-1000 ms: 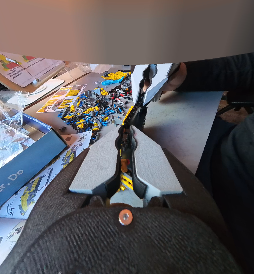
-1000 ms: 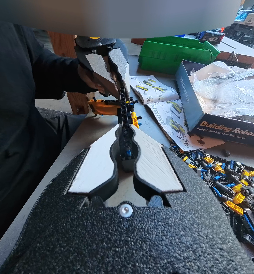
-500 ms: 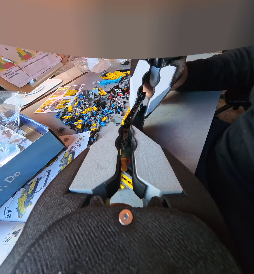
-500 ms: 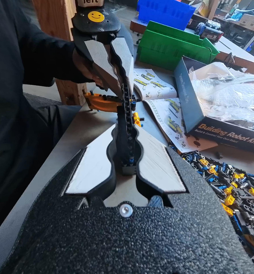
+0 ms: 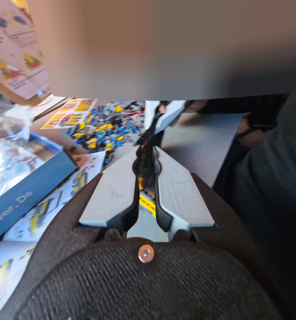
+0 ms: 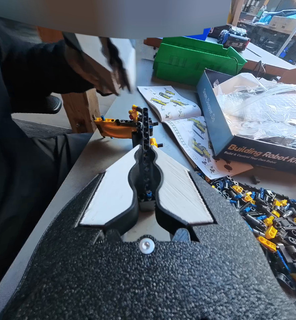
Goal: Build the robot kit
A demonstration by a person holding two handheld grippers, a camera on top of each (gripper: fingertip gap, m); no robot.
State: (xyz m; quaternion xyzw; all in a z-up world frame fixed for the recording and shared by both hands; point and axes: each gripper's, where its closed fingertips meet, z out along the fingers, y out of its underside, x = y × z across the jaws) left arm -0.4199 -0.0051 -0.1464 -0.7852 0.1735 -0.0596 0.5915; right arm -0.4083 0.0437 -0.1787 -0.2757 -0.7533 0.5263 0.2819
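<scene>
**A:** What has the right gripper (image 6: 146, 147) got?

**B:** The brick-built model (image 6: 119, 126). Its fingers are nearly closed on the model's upright black holed beam (image 6: 146, 121), which runs down the channel between them.

**A:** And the left gripper (image 5: 147, 149)?

**B:** Its fingers are only narrowly parted, with nothing between them. From the right wrist view it is blurred, up and to the left, apart from the model.

**A:** Where is the model?

**B:** At the table's (image 6: 85, 164) edge. Its orange end reaches out over that edge, near a wooden post (image 6: 79, 110).

**A:** Any open room?

**B:** There is bare tabletop around the model. An open instruction booklet (image 6: 175, 103) lies to the right, then a dark blue kit box (image 6: 213, 121), a green bin (image 6: 187, 64) behind and a heap of loose parts (image 6: 265, 216) nearer the camera.
</scene>
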